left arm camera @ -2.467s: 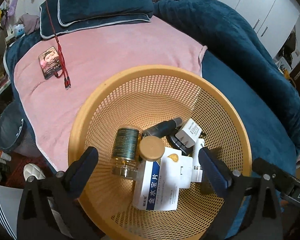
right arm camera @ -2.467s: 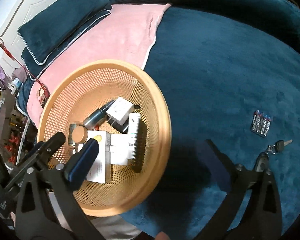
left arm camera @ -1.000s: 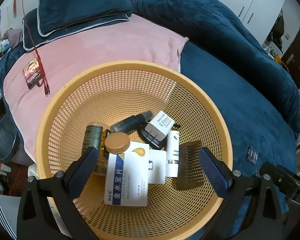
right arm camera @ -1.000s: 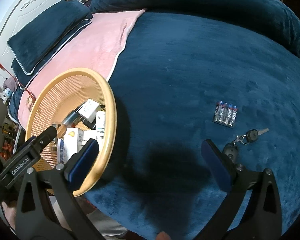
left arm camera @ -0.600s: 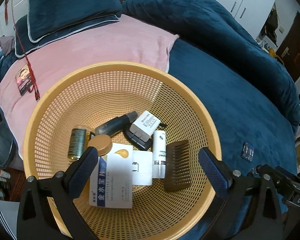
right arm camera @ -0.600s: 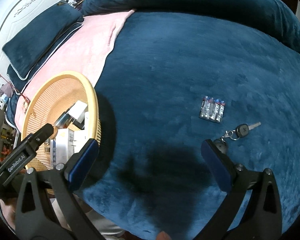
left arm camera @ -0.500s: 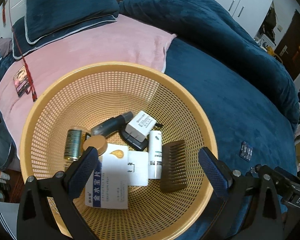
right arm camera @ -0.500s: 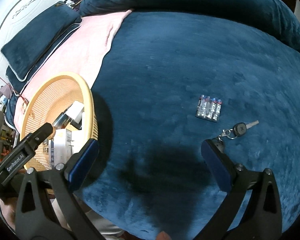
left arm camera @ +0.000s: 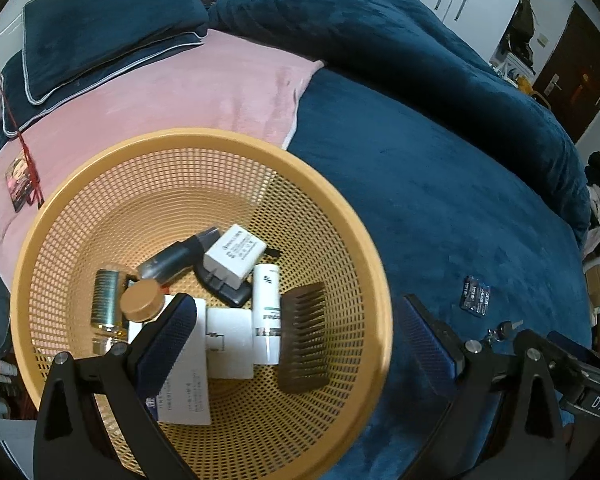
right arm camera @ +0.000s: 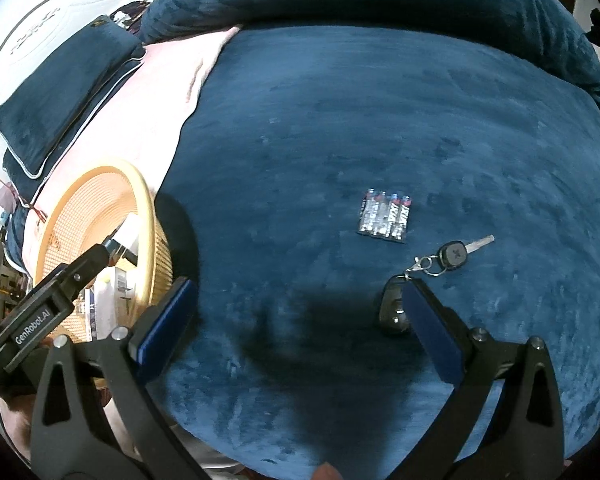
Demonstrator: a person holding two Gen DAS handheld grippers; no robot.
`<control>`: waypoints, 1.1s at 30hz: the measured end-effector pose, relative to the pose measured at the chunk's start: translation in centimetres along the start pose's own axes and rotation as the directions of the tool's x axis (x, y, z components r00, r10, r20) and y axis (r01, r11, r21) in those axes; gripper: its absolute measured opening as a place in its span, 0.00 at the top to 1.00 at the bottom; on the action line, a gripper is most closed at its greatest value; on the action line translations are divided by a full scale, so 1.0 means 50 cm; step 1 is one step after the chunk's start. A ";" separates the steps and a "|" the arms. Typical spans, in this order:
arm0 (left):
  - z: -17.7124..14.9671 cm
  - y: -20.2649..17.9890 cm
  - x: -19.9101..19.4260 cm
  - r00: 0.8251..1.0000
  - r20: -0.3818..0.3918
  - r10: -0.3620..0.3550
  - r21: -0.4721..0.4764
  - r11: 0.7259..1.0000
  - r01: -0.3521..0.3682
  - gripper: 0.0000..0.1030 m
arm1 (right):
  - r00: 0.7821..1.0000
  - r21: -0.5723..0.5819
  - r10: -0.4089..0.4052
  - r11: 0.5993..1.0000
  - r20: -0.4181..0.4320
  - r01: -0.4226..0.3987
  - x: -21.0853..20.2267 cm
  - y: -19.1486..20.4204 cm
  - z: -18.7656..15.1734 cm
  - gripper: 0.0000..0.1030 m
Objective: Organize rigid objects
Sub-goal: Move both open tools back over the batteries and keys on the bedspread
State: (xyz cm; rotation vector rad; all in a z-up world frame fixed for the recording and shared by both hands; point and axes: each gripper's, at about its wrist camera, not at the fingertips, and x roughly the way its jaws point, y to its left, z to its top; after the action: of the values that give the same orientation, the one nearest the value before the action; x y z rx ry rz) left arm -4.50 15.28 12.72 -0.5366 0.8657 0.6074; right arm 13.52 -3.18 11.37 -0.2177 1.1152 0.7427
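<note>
Step in hand, as judged from the layout: collection of the remaining loose items into the round orange plastic mesh basket [left arm camera: 204,140]. The basket rests on the bed, straddling the edge of the pink blanket [left arm camera: 172,88] and the dark blue plush bedspread [right arm camera: 380,120].

Already inside the basket: a brown wide-tooth comb [left arm camera: 304,338], a white cylindrical tube [left arm camera: 267,312], a white plug-in charger block [left arm camera: 234,254], a white medicine box with blue print [left arm camera: 184,384], a small glass bottle with a ribbed metallic label [left arm camera: 106,304], a jar with a tan round lid [left arm camera: 142,301] and a dark grey spray bottle [left arm camera: 176,258].

Outside the basket, to its right on the bedspread: a shrink-wrapped pack of four batteries [right arm camera: 385,216] and, just beyond it, a metal key on a ring with a black fob [right arm camera: 452,257]. A second dark fob [right arm camera: 392,308] on the same ring lies touching the inner side of the right gripper's finger in that view.

The right gripper [right arm camera: 296,330] hovers above the bedspread, jaws spread wide, nothing between them. The left gripper [left arm camera: 296,346] is over the basket, jaws likewise apart and empty.

Next move, as judged: lower the right gripper onto the key bunch or battery pack. Both lie flat in soft pile, so the fingers must press in slightly to get under an edge. The key ring is likely to dangle when lifted.
</note>
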 end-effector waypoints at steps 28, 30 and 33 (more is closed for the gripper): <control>0.017 -0.133 0.044 0.998 -0.022 -0.055 0.142 0.988 0.057 0.02 | 0.999 0.117 -0.045 0.992 -0.014 0.047 0.008 -0.143 0.004 0.00; 0.017 -0.144 0.047 0.998 -0.022 -0.059 0.155 0.986 0.062 0.02 | 0.999 0.127 -0.049 0.991 -0.016 0.051 0.010 -0.157 0.004 0.00; 0.017 -0.157 0.050 0.998 -0.019 -0.062 0.171 0.983 0.064 0.02 | 0.998 0.142 -0.053 0.988 -0.019 0.056 0.013 -0.172 0.002 0.00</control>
State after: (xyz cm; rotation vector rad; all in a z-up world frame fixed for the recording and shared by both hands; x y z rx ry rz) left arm 2.56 10.93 12.57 -0.4110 0.9009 0.4670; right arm 19.26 -9.23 9.15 -0.1324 1.1673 0.6108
